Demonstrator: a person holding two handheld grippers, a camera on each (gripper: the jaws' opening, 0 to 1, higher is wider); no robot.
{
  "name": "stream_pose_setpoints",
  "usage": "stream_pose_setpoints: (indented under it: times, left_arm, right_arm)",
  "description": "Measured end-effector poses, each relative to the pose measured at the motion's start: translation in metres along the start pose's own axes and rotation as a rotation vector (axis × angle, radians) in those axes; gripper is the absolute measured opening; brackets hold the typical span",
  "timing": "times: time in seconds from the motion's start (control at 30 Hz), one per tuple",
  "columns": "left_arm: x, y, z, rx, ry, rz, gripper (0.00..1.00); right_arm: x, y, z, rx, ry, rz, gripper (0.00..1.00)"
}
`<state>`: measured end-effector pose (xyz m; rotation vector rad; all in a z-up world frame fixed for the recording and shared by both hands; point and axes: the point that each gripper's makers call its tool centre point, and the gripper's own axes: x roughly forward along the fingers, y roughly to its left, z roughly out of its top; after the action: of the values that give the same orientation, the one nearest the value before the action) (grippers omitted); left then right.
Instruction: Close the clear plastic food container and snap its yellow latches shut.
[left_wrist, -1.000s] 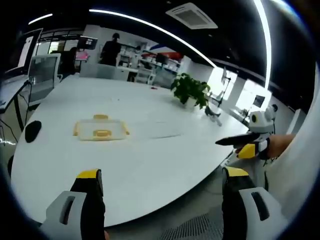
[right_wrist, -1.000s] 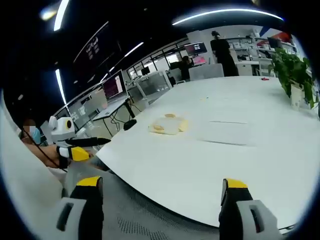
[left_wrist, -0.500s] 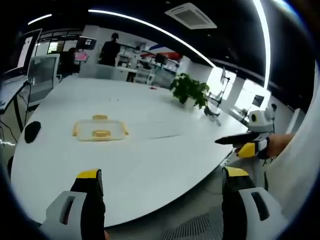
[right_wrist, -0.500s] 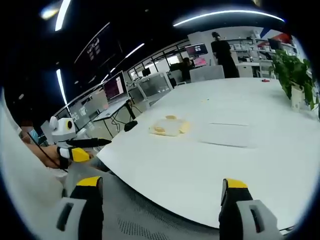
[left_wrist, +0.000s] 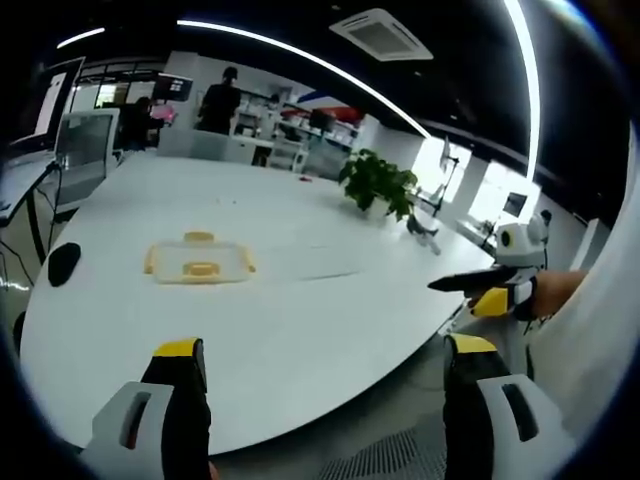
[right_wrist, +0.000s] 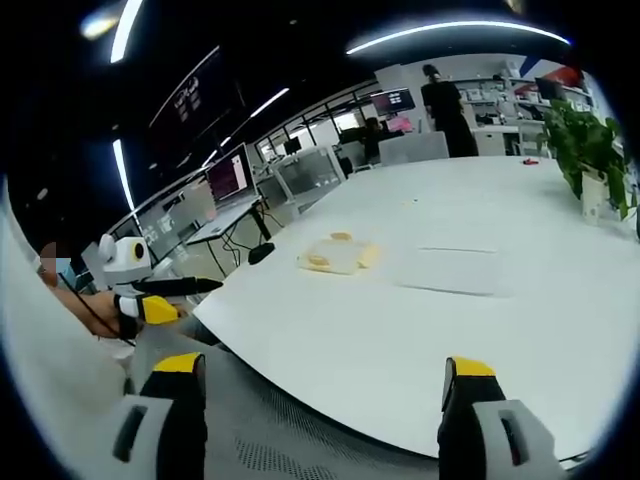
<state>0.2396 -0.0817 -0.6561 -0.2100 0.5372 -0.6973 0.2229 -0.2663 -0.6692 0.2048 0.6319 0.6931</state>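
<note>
on table: white oval table (left_wrist: 300, 310), office room, plant (left_wrist: 378, 182) beyond
container: clear container (left_wrist: 198, 261) lies well ahead of my grippers
grippers: my left gripper (left_wrist: 325, 375) and right gripper (right_wrist: 322, 390) gape wide, empty

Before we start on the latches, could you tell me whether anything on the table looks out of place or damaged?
Nothing stands out. The container lies flat on the white table, with no spill around it, and both grippers are well short of it.

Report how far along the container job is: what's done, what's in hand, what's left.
Done: nothing that shows. The food container sits untouched on the white table, far from both tools; whether its lid is seated or its yellow latches are snapped is too small to tell.
In hand: nothing. The left tool and right tool are open and empty, held off the table edge.
Left: reach it, close it, snap the latches.
</note>
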Motion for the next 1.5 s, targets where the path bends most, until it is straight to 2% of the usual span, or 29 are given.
stream_pose_setpoints:
  times: [1.5]
  left_arm:
    - [-0.0015, 0.0002, 0.0008, -0.001, -0.001, 0.003, 0.98]
  right_arm:
    - [-0.0023, 0.0020, 0.0013, -0.017, 0.002, 0.004, 0.98]
